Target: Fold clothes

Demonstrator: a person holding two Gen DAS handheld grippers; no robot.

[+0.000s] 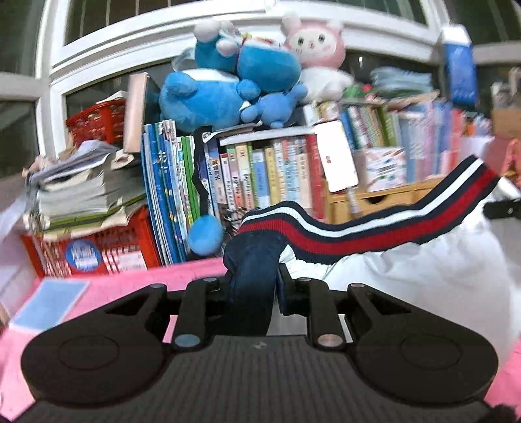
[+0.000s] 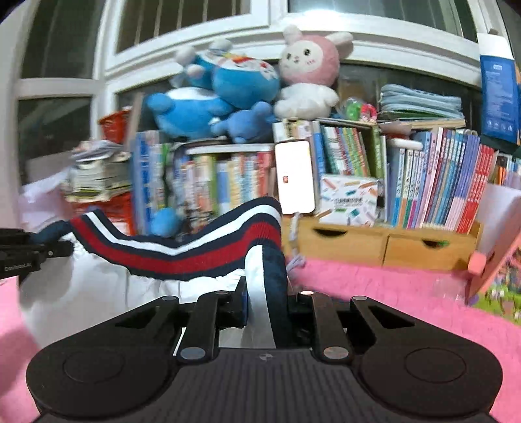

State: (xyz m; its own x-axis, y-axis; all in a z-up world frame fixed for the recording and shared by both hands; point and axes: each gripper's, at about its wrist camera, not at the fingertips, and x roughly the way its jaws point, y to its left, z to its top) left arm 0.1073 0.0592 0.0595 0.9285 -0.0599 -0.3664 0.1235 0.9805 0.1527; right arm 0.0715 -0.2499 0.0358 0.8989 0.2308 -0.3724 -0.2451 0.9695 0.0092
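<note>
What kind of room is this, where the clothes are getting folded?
Probably a child's bedroom or study corner at home: plush toys piled atop crowded bookshelves under a window, with a fuzzy pink cover underneath.

Both grippers' jaws clamped, level.

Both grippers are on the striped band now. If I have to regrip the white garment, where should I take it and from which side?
Stay on the striped band, the firm ribbed edge, at its two ends where the left gripper and right gripper already pinch it. Come in from the near side, fingers pointing toward the bookshelf. The white garment below hangs loose and would probably bunch.
</note>
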